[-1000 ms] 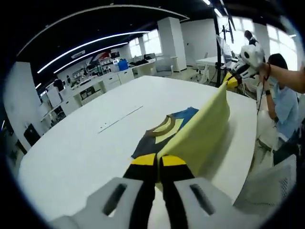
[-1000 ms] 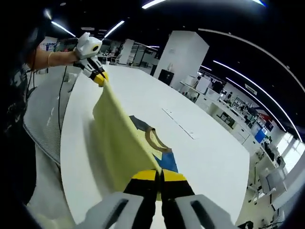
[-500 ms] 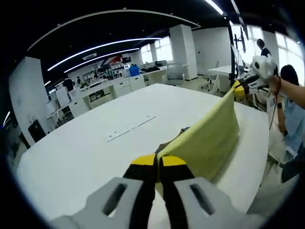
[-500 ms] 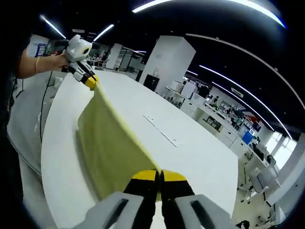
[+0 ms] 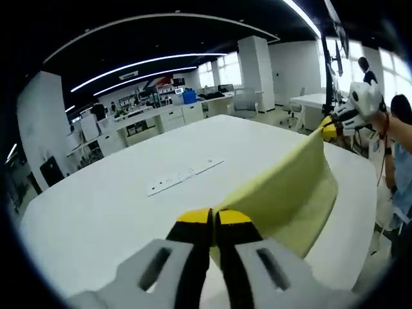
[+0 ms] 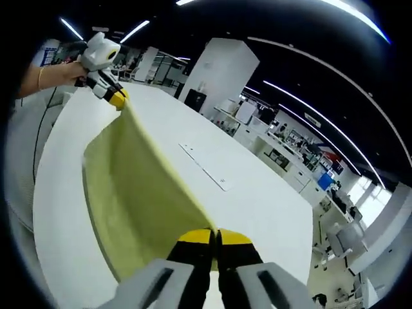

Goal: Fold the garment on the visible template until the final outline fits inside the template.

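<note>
On my left, the left gripper (image 5: 213,219) has its jaws together, clamped on one corner of the garment (image 5: 290,193), and I also see it at the far end of the cloth in the right gripper view (image 6: 117,98), held in a hand (image 6: 55,74). From that corner the yellow cloth runs as a taut sheet, lifted clear of the white counter (image 5: 116,206), with its lower part hanging down toward the counter surface. I see a thin marked strip (image 5: 187,177) on the counter beyond the cloth, well apart from it; I cannot tell whether it belongs to the template. On my right, the right gripper (image 6: 214,235) has its jaws closed on the opposite corner of the same edge, and it appears at the far end of the cloth in the left gripper view (image 5: 329,127). I judge the task to be mid-fold: one edge is gripped at both corners and raised, but no fold is laid down yet. What remains, as I judge it, is to carry this edge across, lay it flat, release both corners, and check the outline against the template, which I cannot make out under the lifted cloth.
</note>
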`<state>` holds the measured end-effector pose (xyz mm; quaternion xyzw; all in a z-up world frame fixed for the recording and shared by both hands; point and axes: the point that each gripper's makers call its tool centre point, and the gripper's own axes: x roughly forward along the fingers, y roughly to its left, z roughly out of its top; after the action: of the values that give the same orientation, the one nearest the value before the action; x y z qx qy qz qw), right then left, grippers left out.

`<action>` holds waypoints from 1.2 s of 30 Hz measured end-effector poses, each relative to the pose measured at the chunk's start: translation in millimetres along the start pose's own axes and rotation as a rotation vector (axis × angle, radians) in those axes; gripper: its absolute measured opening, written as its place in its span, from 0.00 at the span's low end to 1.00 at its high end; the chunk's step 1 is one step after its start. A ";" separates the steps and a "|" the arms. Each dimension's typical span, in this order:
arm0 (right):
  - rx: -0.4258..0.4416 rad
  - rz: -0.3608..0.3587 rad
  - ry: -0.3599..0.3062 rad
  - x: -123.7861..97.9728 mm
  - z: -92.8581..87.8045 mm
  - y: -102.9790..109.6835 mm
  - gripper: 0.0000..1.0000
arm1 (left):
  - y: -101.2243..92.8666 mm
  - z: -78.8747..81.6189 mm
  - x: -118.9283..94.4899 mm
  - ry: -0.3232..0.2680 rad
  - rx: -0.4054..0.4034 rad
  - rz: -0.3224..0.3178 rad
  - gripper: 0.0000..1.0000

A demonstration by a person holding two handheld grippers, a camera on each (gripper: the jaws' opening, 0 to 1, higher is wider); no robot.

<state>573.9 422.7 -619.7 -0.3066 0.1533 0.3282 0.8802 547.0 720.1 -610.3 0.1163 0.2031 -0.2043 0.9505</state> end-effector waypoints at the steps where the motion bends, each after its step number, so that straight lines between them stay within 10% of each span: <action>1: 0.000 0.007 0.008 5.0 -2.1 0.5 0.00 | 0.9 -2.9 2.6 0.013 -0.004 -0.002 0.00; 36: 0.089 0.141 0.243 116.3 -76.0 27.7 0.00 | 20.9 -115.8 85.3 0.264 -0.183 0.013 0.01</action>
<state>635.8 446.8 -744.8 -0.2931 0.2942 0.3424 0.8428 588.0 744.8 -747.5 0.0565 0.3435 -0.1615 0.9234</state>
